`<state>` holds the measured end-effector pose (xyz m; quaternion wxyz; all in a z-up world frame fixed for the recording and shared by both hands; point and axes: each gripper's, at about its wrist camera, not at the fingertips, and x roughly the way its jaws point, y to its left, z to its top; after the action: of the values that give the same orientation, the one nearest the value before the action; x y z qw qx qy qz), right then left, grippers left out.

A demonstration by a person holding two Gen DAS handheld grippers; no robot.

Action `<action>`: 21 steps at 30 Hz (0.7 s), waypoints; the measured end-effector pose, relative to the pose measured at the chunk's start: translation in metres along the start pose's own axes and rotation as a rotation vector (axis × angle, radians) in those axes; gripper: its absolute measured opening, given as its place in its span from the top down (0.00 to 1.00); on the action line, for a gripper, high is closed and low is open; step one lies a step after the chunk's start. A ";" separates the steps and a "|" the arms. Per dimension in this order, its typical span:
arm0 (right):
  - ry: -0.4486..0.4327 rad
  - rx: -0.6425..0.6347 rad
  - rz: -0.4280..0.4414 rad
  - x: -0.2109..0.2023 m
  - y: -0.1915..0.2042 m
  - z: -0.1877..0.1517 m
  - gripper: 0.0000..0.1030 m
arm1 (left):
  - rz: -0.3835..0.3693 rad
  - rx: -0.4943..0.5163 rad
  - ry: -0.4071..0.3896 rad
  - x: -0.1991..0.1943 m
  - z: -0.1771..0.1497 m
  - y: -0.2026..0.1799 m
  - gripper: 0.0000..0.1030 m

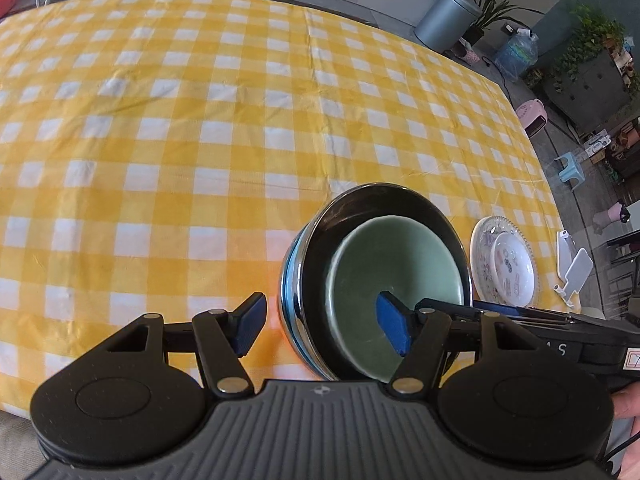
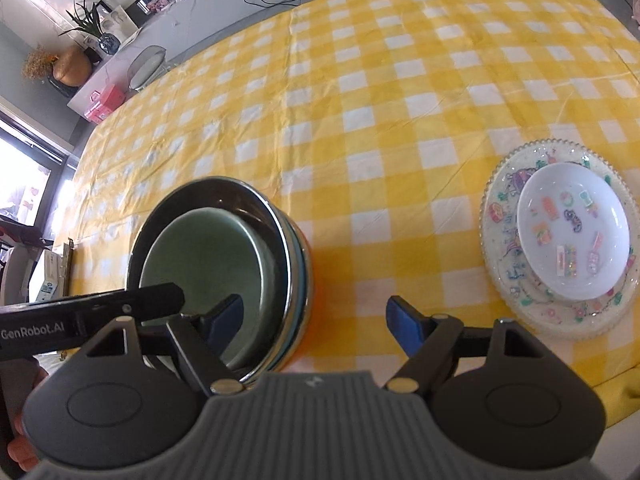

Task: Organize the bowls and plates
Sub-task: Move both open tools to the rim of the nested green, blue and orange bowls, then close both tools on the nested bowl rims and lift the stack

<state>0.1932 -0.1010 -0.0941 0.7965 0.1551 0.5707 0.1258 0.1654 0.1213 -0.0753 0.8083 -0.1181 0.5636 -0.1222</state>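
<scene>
A pale green bowl (image 1: 396, 268) sits inside a dark metal bowl (image 1: 296, 280) on the yellow checked tablecloth (image 1: 200, 120); the pair also shows in the right wrist view, green bowl (image 2: 208, 248) within metal bowl (image 2: 288, 240). My left gripper (image 1: 320, 320) is open, straddling the near left rim, one finger inside the green bowl. My right gripper (image 2: 316, 320) is open, straddling the right rim likewise. A small white plate (image 2: 572, 232) lies on a clear patterned plate (image 2: 500, 216) to the right, also seen in the left wrist view (image 1: 484, 248).
The table's right edge (image 1: 548, 200) is near the plates. Beyond it are a white object (image 1: 576, 272), a blue stool (image 1: 570, 166) and a bin (image 1: 444, 16). A chair (image 2: 146, 66) stands at the far side.
</scene>
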 end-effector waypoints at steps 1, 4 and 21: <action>0.002 0.002 -0.004 0.002 0.000 0.000 0.25 | -0.004 -0.004 0.000 0.002 -0.001 0.001 0.28; 0.014 0.015 -0.003 0.008 0.000 0.000 0.27 | -0.019 -0.016 0.009 0.007 -0.002 0.002 0.28; 0.031 0.085 0.035 0.022 -0.013 -0.003 0.30 | -0.024 -0.091 0.018 0.029 -0.004 0.007 0.31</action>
<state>0.1973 -0.1044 -0.1194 0.7781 0.1968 0.5849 0.1175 0.1714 0.1184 -0.1047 0.7954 -0.1602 0.5746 -0.1072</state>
